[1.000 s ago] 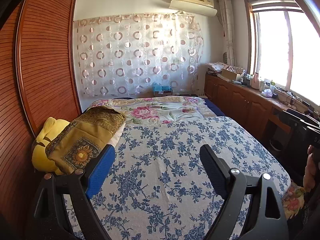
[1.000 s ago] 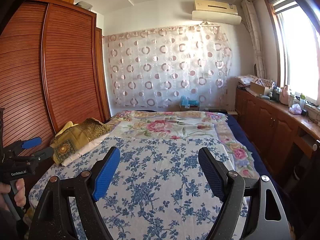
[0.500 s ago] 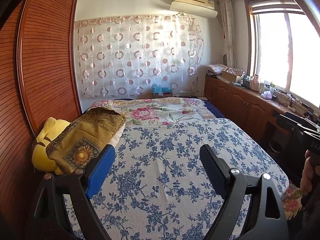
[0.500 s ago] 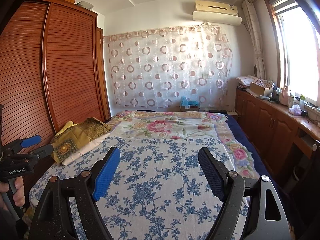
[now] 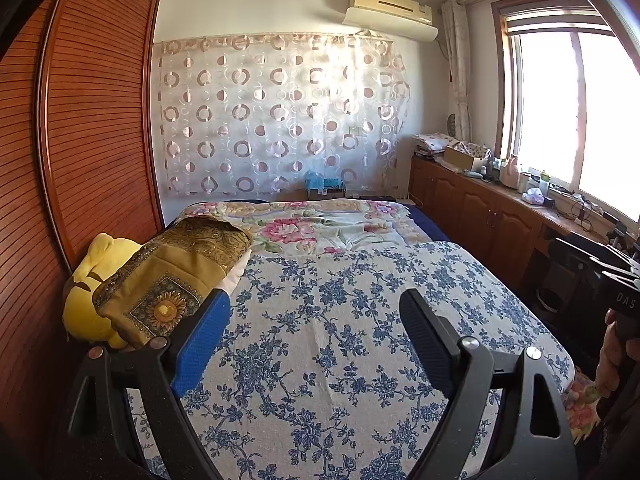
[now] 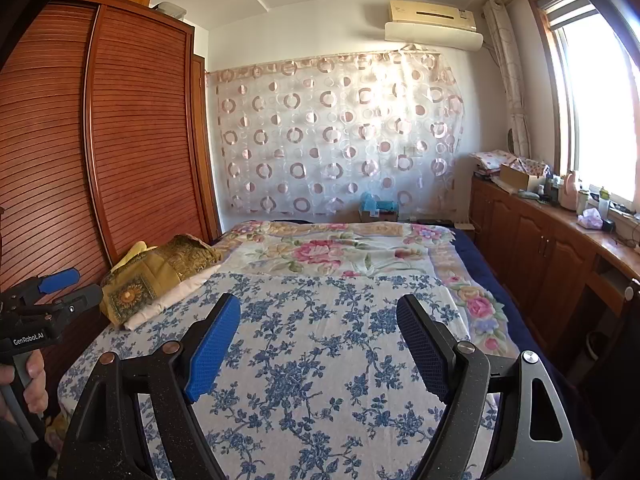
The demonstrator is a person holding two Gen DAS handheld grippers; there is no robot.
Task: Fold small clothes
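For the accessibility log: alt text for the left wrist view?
Open left gripper, holding nothing, hovers over a bed with a blue-floral cover. A gold pillow and yellow plush lie at its left edge by a wardrobe; no small clothes visible.

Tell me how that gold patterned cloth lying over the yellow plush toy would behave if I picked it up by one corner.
The gold patterned cloth would probably go floppy: it already sags over the yellow plush toy. It looks folded in layers, so one corner likely unfolds it. Its woven surface should grip well and seems light.

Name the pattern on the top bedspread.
Blue flowers on white bedspread, clearest in the right wrist view.
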